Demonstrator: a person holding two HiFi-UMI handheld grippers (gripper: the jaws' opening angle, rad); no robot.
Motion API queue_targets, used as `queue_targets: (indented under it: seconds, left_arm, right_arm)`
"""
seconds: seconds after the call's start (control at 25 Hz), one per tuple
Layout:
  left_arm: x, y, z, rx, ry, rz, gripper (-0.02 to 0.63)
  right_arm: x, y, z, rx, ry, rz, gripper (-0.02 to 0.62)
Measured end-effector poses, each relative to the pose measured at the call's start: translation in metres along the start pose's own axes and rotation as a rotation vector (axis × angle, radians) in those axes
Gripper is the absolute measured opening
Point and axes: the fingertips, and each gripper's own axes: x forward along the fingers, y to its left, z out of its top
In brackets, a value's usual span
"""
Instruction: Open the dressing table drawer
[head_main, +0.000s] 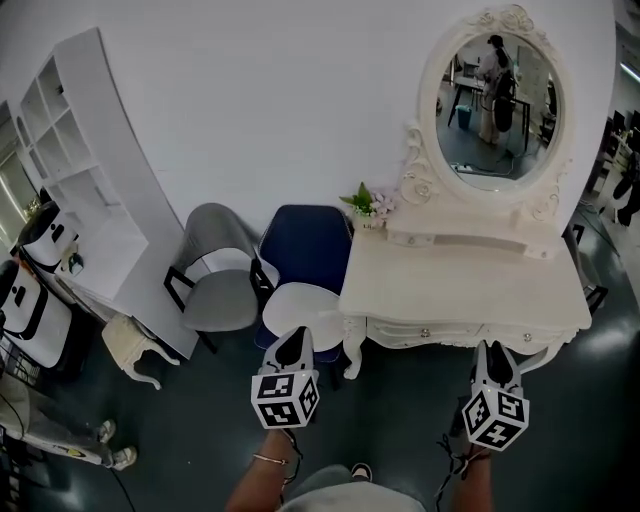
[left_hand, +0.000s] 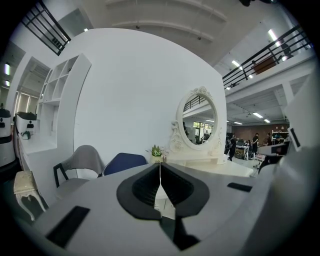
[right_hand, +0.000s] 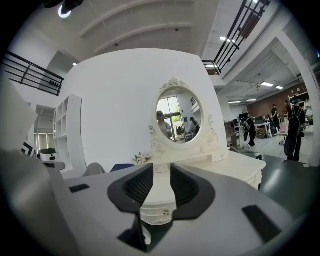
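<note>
The white dressing table (head_main: 455, 280) with its oval mirror (head_main: 497, 110) stands against the wall at the right. Its drawer front (head_main: 450, 333) with small knobs faces me. My right gripper (head_main: 493, 348) hovers just in front of that drawer, open with nothing between the jaws. In the right gripper view the gripper (right_hand: 162, 170) points at the table, and a drawer knob (right_hand: 165, 212) shows low in the gap between the jaws. My left gripper (head_main: 293, 338) hangs left of the table's front leg. Its jaws (left_hand: 160, 165) meet at the tips, shut on nothing.
A grey chair (head_main: 215, 275) and a dark blue chair (head_main: 305, 250) stand left of the table. A cream stool (head_main: 135, 345) and a white shelf unit (head_main: 90, 190) are further left. Small flowers (head_main: 365, 203) sit on the table's back left corner. The floor is dark.
</note>
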Motion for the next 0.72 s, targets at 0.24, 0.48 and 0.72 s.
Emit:
queue_targets:
  seconds: [0.24,0.48,0.72]
  left_arm:
    - [0.026,0.001,-0.001,0.014,0.013,-0.01,0.021]
    - [0.068,-0.001,-0.002,0.002,0.017,-0.038,0.021]
    - [0.126,0.009,0.018,-0.015,-0.016,-0.046,0.021]
  right_arm:
    - [0.021,-0.006,-0.007,0.007,0.023,-0.012,0.114]
    - [0.051,-0.012,-0.012,-0.004,0.044,-0.025,0.11]
    - [0.103,-0.008,0.005,-0.017,0.028,-0.02,0.11]
